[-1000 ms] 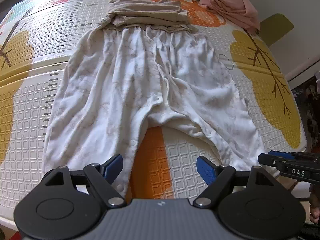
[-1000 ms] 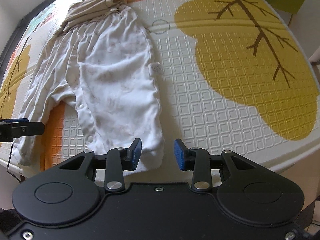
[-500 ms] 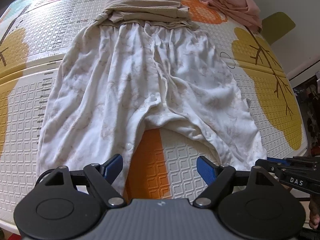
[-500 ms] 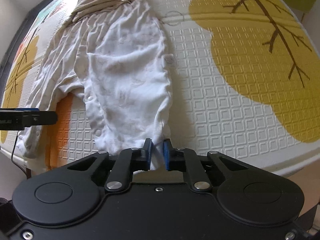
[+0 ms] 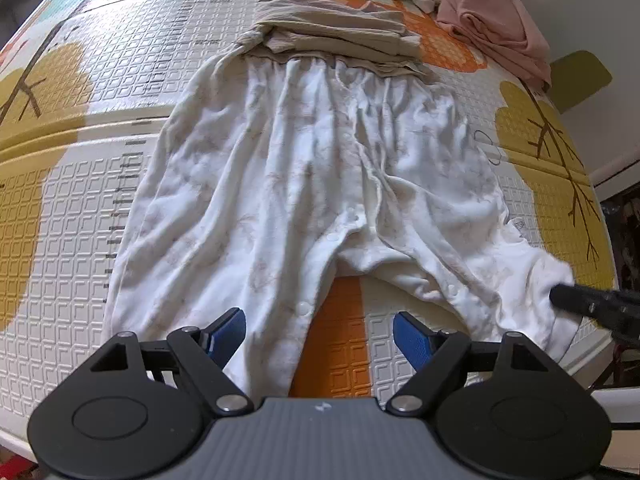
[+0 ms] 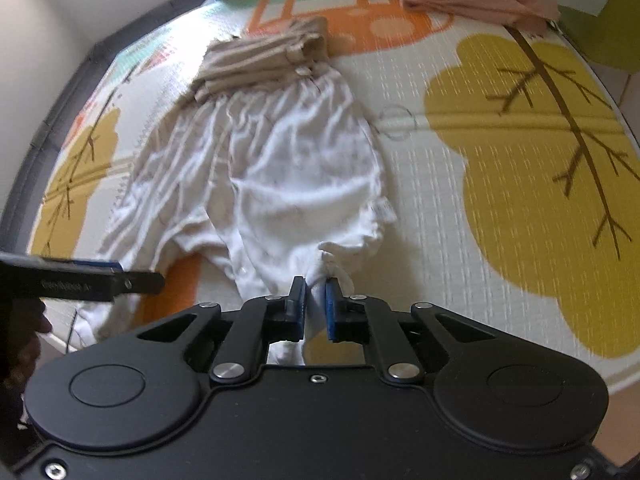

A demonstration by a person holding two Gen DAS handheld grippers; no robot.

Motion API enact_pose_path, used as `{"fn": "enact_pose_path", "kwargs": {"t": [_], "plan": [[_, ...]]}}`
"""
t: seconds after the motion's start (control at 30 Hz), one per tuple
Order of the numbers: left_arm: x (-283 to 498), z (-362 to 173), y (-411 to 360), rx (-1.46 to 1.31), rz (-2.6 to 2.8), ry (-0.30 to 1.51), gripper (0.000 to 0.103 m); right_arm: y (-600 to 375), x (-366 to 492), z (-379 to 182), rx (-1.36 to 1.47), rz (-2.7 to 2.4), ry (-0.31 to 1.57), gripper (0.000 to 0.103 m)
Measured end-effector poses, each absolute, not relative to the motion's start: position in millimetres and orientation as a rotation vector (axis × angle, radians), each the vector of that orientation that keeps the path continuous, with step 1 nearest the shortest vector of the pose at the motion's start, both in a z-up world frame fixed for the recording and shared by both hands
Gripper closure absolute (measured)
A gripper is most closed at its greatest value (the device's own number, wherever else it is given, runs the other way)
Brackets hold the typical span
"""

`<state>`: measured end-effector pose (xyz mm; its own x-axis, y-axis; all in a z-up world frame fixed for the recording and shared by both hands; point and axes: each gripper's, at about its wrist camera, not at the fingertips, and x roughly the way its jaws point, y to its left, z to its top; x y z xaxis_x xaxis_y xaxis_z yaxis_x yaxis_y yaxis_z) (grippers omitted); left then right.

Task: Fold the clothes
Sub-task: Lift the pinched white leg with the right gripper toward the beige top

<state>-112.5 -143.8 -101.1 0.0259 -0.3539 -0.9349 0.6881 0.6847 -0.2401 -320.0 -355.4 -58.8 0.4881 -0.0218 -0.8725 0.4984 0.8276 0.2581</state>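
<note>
— Patterned foam play mat (image 5: 72,184), trees and orange shapes on it, and what lies ahead of the claws?

— White baby trousers (image 5: 304,200), spread flat with both legs pointing back toward the claws and the waistband at the far end. Past the waistband sits a folded beige garment (image 5: 332,36), and farther right a loose pink cloth pile (image 5: 496,28).

— Right gripper (image 6: 315,308)?

— Pressed together on the cuff of the leg nearest it; white cloth bunches up between the blue pads (image 6: 298,304). That leg puckers just ahead of the pinch, so I judge the hem is being taken up to carry it.

— And the left gripper (image 5: 318,334)?

— Spread wide, hanging over the other leg's cuff, one pad over the cloth and one over the orange patch beside it. It holds nothing.

— Why there?

— Probably to take the second cuff, so both hems travel together toward the waistband.
</note>
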Motion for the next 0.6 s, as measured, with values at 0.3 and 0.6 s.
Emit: {"fn": "enact_pose_path", "kwargs": {"t": [0.3,0.6], "plan": [[-109,-98,-145,0.294,-0.842,1.311,0.02,-365,-283,-32,0.49,-0.314,0.927,0.095],[-102,-92,-146,0.261,-0.841,1.298,0.02,-387,-231,-13,0.506,-0.329,0.841,0.096]]}}
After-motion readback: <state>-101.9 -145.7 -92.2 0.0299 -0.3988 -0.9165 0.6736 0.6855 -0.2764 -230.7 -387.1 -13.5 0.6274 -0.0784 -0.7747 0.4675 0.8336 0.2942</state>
